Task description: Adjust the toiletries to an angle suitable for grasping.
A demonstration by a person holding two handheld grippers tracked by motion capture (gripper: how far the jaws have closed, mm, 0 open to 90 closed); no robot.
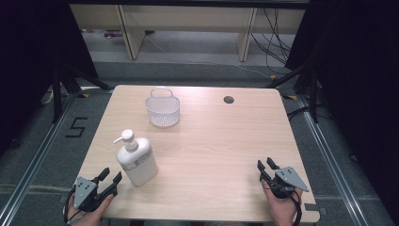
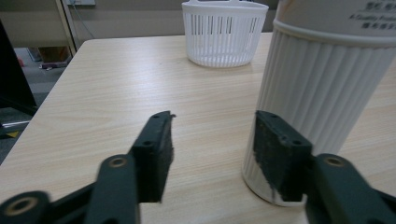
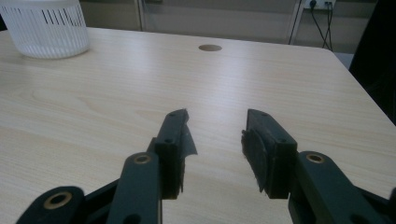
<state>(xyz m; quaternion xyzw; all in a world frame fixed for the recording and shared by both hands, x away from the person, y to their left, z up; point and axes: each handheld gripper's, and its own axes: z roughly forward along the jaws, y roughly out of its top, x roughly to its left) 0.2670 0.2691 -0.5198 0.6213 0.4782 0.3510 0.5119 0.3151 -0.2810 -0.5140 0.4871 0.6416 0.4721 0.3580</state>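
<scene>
I hold a pair of black tongs in each hand at the near edge of a pale wooden table (image 1: 211, 141). My left gripper (image 1: 110, 179) rests at the near left corner, its jaws spread apart with bare tabletop between them and nothing held. In the left gripper view, the right-hand jaw sits just in front of the base of a white pump bottle (image 2: 322, 93), so close that I cannot tell whether it touches. The other jaw is well clear of it.

From the high view, the pump bottle (image 1: 136, 162) stands upright on the left side of the table, just beyond my left gripper. Its pump spout points left, and a small label shows on its body. Its lower part is ribbed.

My right gripper (image 1: 266, 167) rests at the near right corner, well apart from the bottle. Its jaws are also spread, with only wood grain between them in the right gripper view, and they grip nothing.

Farther off, near the far edge and a little left of centre, stands a white slotted basket (image 1: 163, 112) with a handle loop at its back. To its right, a small round hole (image 1: 228, 100) is cut in the tabletop.
</scene>
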